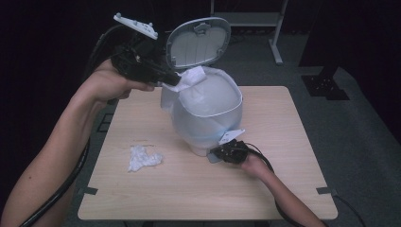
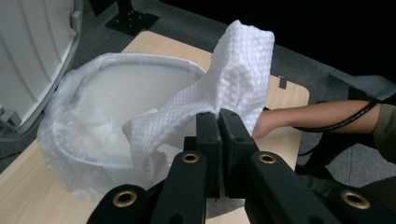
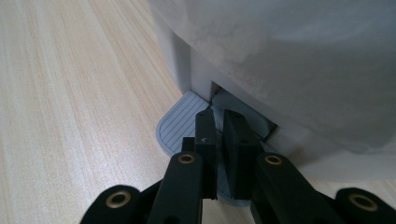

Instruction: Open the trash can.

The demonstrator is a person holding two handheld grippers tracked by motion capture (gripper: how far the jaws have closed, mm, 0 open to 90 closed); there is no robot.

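A white pedal bin [image 1: 208, 118] lined with a clear plastic bag stands mid-table, its lid [image 1: 198, 42] tipped up and open. My left gripper [image 1: 172, 78] hovers at the bin's left rim, shut on a white paper towel [image 1: 194, 76] that hangs over the opening. In the left gripper view the towel [image 2: 233, 79] rises from between the closed jaws of the left gripper [image 2: 218, 116], above the bag-lined rim [image 2: 154, 58]. My right gripper [image 1: 218, 152] is low at the bin's front foot. It [image 3: 218, 119] is shut, with its tips resting on the grey ribbed pedal [image 3: 180, 123].
A second crumpled paper towel [image 1: 142, 158] lies on the wooden table [image 1: 265, 179] to the left of the bin. Dark floor and a metal stand base [image 1: 276, 47] lie beyond the far edge. The person's right forearm [image 2: 322, 116] reaches in beside the bin.
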